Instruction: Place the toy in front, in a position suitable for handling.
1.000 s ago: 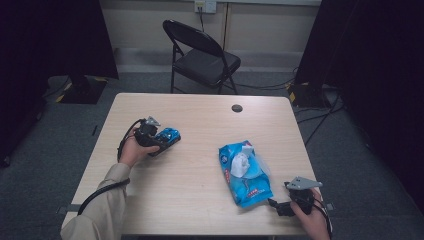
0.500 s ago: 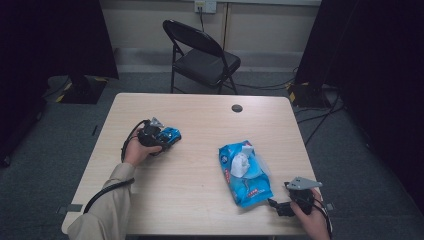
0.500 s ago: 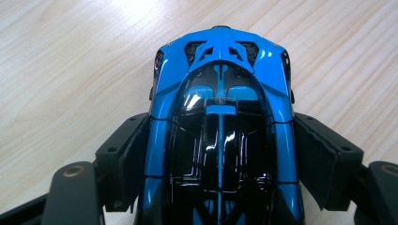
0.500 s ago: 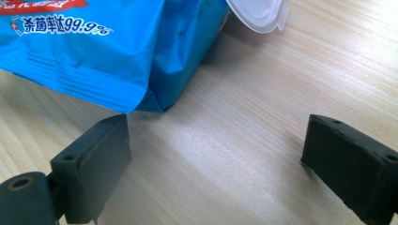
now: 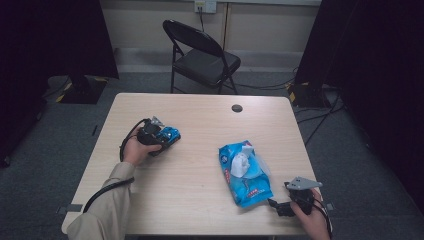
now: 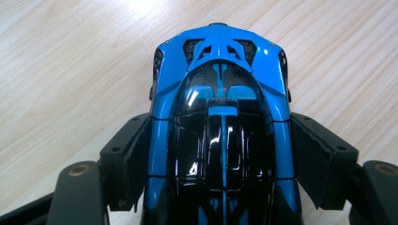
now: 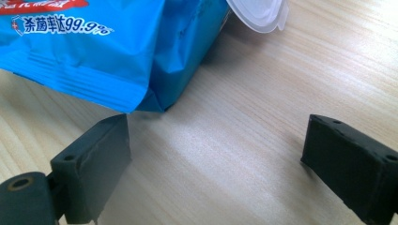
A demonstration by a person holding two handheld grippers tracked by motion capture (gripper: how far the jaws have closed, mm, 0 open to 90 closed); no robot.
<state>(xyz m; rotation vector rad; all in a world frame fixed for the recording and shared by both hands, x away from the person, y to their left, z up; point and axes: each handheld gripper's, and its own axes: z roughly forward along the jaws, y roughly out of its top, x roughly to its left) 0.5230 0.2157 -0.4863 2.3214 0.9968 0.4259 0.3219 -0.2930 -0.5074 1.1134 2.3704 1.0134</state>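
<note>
Blue toy car sits on the tabletop, left of centre, between the left gripper's jaws. Jaws have just been closing; pads hug both flanks, right pad's contact unclear. Right gripper rests near the front edge, jaws spread wide, just beside a blue wipes pack.

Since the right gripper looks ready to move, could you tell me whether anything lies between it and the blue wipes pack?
Nothing visible does: the right gripper stands open over bare table, and the wipes pack lies just ahead, beside one jaw.
</note>
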